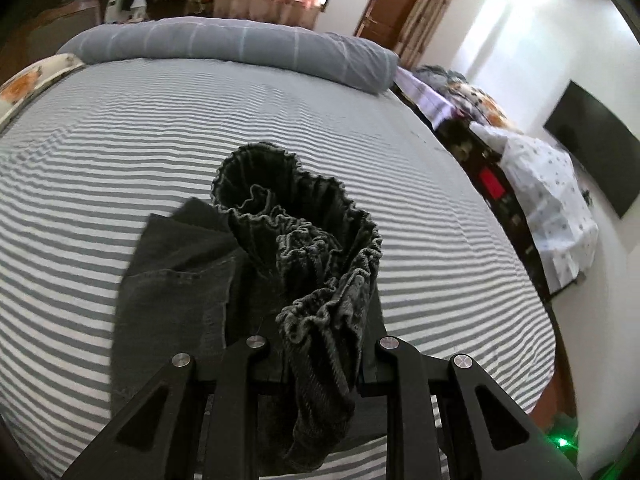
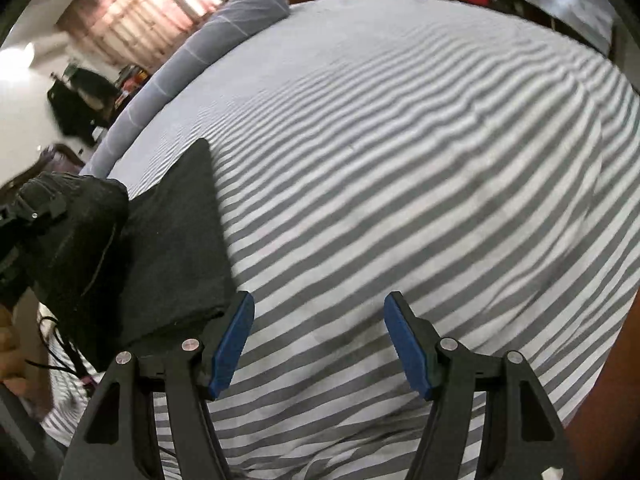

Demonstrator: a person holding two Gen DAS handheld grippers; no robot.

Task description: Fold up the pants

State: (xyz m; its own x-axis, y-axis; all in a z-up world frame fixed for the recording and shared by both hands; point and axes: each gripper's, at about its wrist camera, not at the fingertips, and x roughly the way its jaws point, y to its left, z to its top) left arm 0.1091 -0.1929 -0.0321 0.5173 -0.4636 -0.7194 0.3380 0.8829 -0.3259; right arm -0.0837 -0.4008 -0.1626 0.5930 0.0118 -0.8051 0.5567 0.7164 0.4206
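The left gripper is clamped on the bunched elastic waistband of the dark grey pants, lifting that end off the striped bedsheet while the rest lies flat on the bed's near left part. To the right, the right gripper hangs wide apart and empty just beside the folded edge. The pants look partly doubled over; I judge the waistband fold is underway, with laying down and smoothing left.
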